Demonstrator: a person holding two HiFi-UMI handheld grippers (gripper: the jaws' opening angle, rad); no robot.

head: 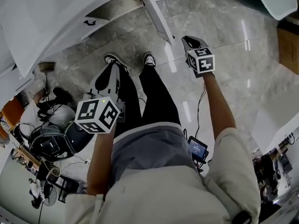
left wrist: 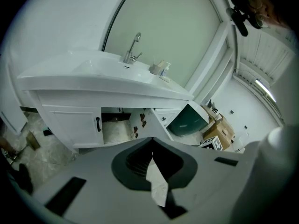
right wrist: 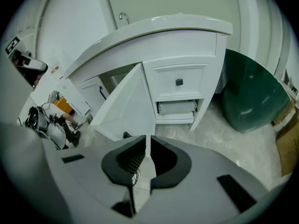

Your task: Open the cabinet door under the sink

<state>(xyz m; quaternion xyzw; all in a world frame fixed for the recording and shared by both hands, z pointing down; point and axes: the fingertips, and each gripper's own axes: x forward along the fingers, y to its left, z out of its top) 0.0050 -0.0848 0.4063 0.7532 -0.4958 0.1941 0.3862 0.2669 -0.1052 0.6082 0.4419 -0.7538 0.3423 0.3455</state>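
Note:
The white sink cabinet [left wrist: 70, 118] has its right door [left wrist: 150, 125] swung open, showing a bare inside [left wrist: 116, 130]. Its left door stays closed, with a black handle [left wrist: 98, 124]. In the head view the open door [head: 156, 14] juts out over the floor. My right gripper [head: 188, 41] hangs just right of the door's outer edge, apart from it. Its jaws stand a narrow slit apart with nothing between them [right wrist: 146, 141], aimed at the open door [right wrist: 131, 106]. My left gripper [head: 111, 69] hovers over the person's left leg, jaw tips together and empty [left wrist: 152, 141].
A dark green bin [right wrist: 252, 97] stands right of the cabinet, with cardboard boxes [left wrist: 219, 132] beyond it. Drawers with a small knob [right wrist: 179, 82] sit beside the open door. Bags and cables [head: 51, 134] clutter the floor at left. The person's shoes [head: 149, 59] stand before the cabinet.

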